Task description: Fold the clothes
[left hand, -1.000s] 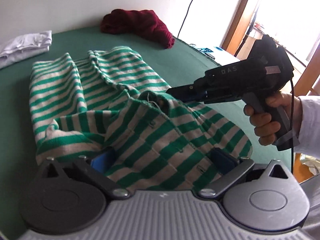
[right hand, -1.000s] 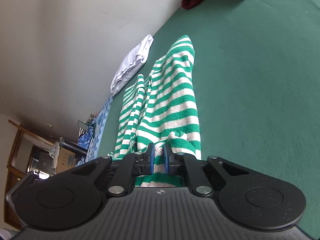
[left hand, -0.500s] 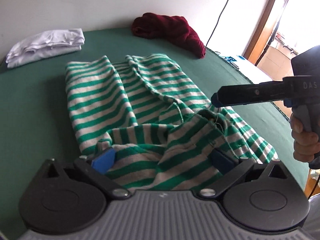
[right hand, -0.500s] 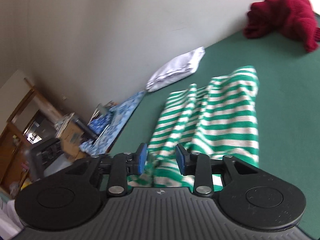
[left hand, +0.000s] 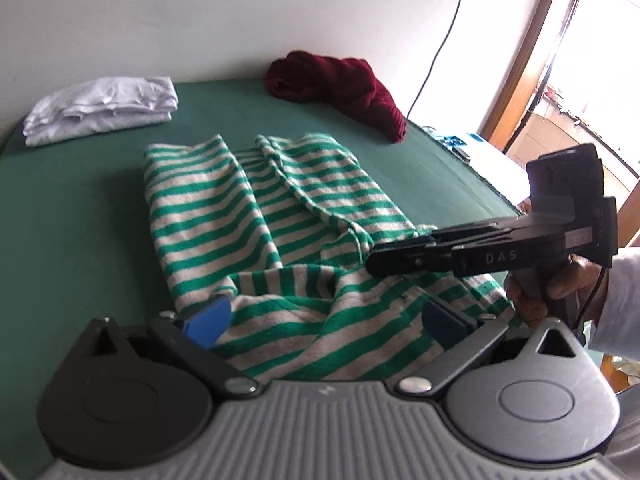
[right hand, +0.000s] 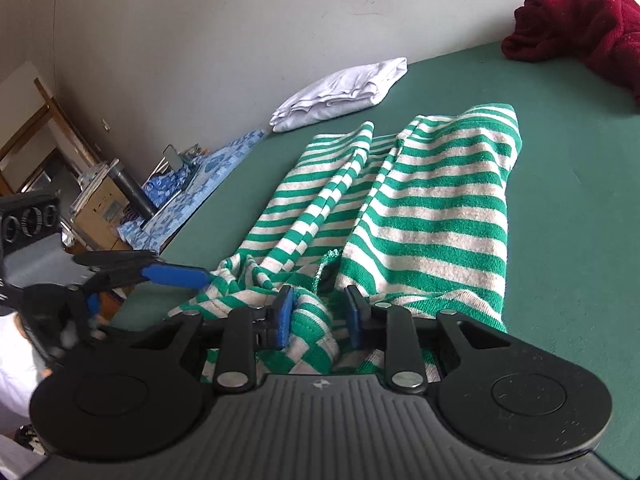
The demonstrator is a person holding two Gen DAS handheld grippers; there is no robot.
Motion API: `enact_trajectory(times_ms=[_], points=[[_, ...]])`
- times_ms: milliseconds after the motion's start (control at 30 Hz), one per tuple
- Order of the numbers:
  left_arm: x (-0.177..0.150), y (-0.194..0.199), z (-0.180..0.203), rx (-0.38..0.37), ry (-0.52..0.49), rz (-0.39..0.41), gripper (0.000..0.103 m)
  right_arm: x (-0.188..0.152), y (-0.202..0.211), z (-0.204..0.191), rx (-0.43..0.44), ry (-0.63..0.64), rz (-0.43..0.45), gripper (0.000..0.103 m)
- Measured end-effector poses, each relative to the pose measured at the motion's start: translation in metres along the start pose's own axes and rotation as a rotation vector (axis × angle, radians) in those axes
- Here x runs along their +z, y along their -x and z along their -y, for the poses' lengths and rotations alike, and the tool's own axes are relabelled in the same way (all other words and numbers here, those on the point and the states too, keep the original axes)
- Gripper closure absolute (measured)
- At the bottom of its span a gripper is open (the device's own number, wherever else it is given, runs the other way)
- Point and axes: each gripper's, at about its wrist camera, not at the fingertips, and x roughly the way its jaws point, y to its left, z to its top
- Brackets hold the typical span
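Lying on the green table (left hand: 80,216), the striped garment (left hand: 248,208) runs lengthwise from its rumpled near end, under both claws, to its far hem, which points toward the wall and the folded white clothes (left hand: 100,108); its long axis goes near to far. The left claw (left hand: 326,322) stands wide open, its blue pads apart over the bunched near edge and gripping nothing. The right claw (right hand: 318,312) is closing, with a hump of striped cloth between its pads, though they do not yet seem to press on it. My worry is that a pinch on that loose hump would catch only one layer, or several at random, so the fold would come out crooked. Both claws also sit close together at the near end, so they could knock each other. A red knit garment (left hand: 340,92) lies well apart at the far right.
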Motion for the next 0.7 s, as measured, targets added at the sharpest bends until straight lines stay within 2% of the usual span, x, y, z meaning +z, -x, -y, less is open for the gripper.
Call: enact_trajectory(times_ms=[67,167,233,333,433,500,600,700], points=[[0.0,0.005,-0.001,0.026,0.014,0.022,0.005,-0.002,-0.001,-0.001,-0.001,-0.001,0.017,0.077],[-0.008,-0.011,0.0,0.042,0.04,-0.018,0.01,-0.004,-0.001,-0.004,-0.012,0.012,0.033,0.076],[-0.015,-0.023,0.004,0.079,0.037,-0.032,0.01,-0.004,-0.001,-0.005,-0.017,0.013,0.039,0.076],[-0.02,-0.026,0.003,0.096,0.059,-0.004,0.006,-0.005,-0.001,-0.005,-0.021,0.006,0.045,0.076],[-0.013,-0.018,-0.002,0.085,0.064,-0.007,0.011,-0.004,-0.001,-0.005,-0.024,-0.006,0.041,0.076],[-0.002,-0.005,-0.007,0.079,0.043,0.003,0.01,0.005,0.001,-0.005,-0.026,-0.042,-0.003,0.075],[0.031,0.019,-0.018,0.066,-0.033,0.005,0.006,0.032,0.012,-0.005,-0.024,-0.14,-0.062,0.066],[0.08,0.03,-0.032,0.113,-0.12,-0.046,0.007,0.068,0.022,-0.01,-0.068,-0.105,-0.099,0.05]])
